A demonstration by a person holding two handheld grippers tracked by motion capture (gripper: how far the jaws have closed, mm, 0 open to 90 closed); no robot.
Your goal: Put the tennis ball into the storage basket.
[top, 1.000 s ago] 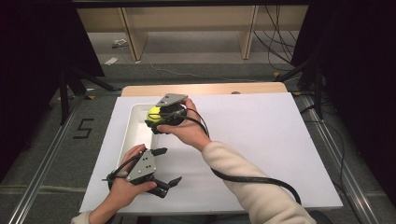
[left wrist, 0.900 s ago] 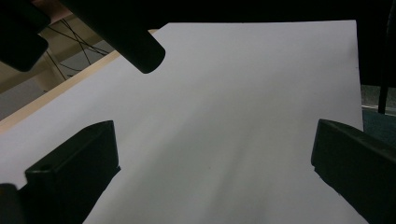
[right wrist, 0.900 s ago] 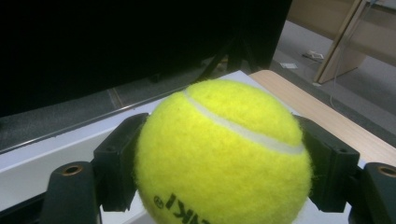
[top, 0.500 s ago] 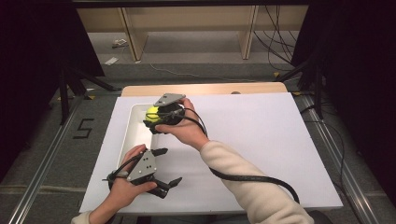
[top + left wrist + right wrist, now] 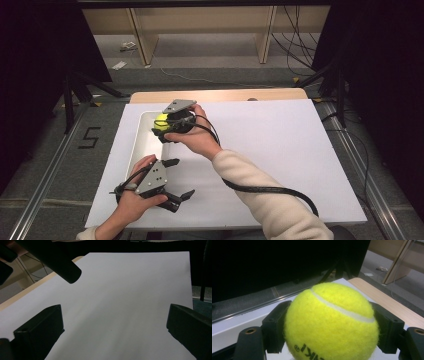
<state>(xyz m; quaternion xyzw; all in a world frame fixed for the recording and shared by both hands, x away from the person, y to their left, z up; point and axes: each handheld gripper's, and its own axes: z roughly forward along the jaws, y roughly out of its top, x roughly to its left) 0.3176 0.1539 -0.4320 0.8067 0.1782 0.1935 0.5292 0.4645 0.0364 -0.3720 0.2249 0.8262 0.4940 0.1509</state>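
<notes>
The right gripper has its two black jaws clamped on either side of a fuzzy yellow tennis ball, held over the shallow white rectangular plastic tray that lies near the left edge of the white tabletop sheet; held above the tray like this, the ball looks as if it is either on its way in or being lifted clear, and which of the two cannot be read from the pictures. The grip takes the ball across its widest part, which should keep a round, slightly springy thing from squirting out. In the right gripper view the ball shows bright felt nap, a pale curved seam running over its top, and black printed lettering low on its face, partly cut off by the frame. The left gripper rests low on the sheet nearer the person, jaws spread wide apart with nothing between them, apparently parked out of the way while the other hand does the work
</notes>
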